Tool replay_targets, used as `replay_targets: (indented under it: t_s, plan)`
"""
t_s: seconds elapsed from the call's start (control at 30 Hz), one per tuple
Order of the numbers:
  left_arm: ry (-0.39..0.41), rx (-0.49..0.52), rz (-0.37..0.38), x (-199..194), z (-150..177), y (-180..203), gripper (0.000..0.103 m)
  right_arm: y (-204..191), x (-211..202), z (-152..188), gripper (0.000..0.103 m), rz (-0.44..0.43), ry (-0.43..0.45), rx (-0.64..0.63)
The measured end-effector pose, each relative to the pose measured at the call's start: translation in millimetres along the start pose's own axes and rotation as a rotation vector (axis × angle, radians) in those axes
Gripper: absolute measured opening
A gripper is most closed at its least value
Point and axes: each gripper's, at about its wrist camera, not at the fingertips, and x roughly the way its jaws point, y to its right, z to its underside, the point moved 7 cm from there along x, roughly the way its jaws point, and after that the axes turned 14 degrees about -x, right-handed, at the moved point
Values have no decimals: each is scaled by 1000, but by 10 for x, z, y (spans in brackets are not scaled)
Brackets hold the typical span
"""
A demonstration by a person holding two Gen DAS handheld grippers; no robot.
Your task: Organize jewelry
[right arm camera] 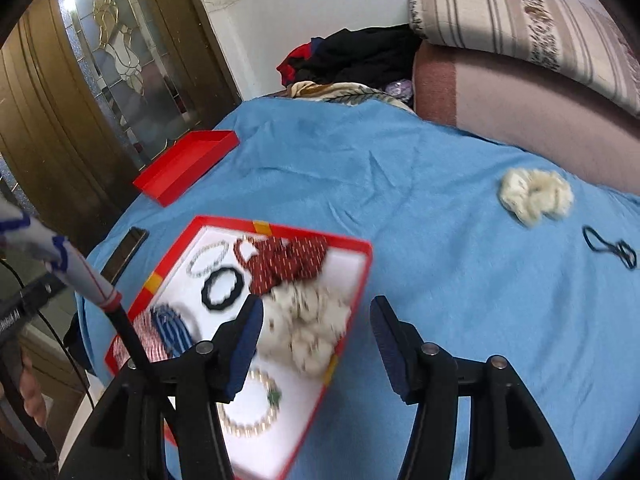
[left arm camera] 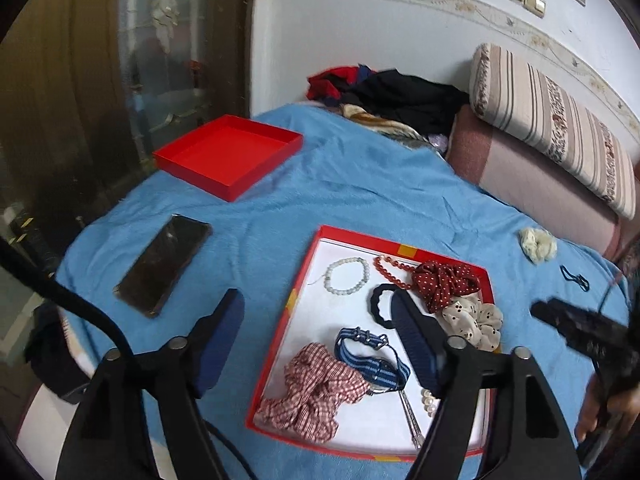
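Note:
A red-rimmed white tray (left arm camera: 316, 256) (right arm camera: 352, 276) on the blue blanket holds a pale bead bracelet (left arm camera: 347, 275), red beads (left arm camera: 390, 268), a black hair tie (left arm camera: 380, 306) (right arm camera: 222, 285), a red dotted scrunchie (left arm camera: 444, 282) (right arm camera: 292, 260), a cream dotted scrunchie (left arm camera: 474, 320) (right arm camera: 312, 324), a blue striped watch strap (left arm camera: 368, 360), a checked scrunchie (left arm camera: 316, 392) and a pearl bracelet (right arm camera: 256, 404). My left gripper (left arm camera: 320, 312) is open above the tray's left part. My right gripper (right arm camera: 316, 316) is open over the tray's right edge. A cream scrunchie (left arm camera: 538, 243) (right arm camera: 536, 196) and a dark elastic (left arm camera: 576, 278) (right arm camera: 610, 246) lie outside on the blanket.
An empty red lid (left arm camera: 228, 156) (right arm camera: 186, 164) sits at the far left of the bed, with a black phone (left arm camera: 164, 264) nearer. Piled clothes (left arm camera: 392, 100) and a striped bolster (left arm camera: 552, 124) lie at the back. A glass door (right arm camera: 116, 56) stands left.

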Motion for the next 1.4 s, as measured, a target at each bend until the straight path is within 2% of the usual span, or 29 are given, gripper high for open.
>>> replay_targets:
  t_s: [0.13, 0.23, 0.3, 0.4, 0.67, 1.23, 1.4]
  plan:
    - [75, 28, -91, -207, 106, 18, 84, -46, -153, 298, 61, 1, -12, 12]
    - [126, 93, -170, -358, 246, 108, 92, -96, -241, 488, 61, 0, -22, 26]
    - [136, 103, -166, -431, 329, 173, 97, -140, -303, 598, 61, -4, -25, 27]
    - [119, 99, -121, -524, 489, 298, 97, -210, -405, 734, 61, 3, -27, 11]
    - [95, 98, -145, -647, 799, 495, 97, -338, -608, 961, 64, 6, -16, 2]
    - [22, 123, -171, -661, 1215, 586, 97, -382, -734, 1170, 65, 30, -4, -5]
    - [1, 99, -177, -609, 1237, 488, 97, -296, -577, 1109, 66, 22, -16, 14]
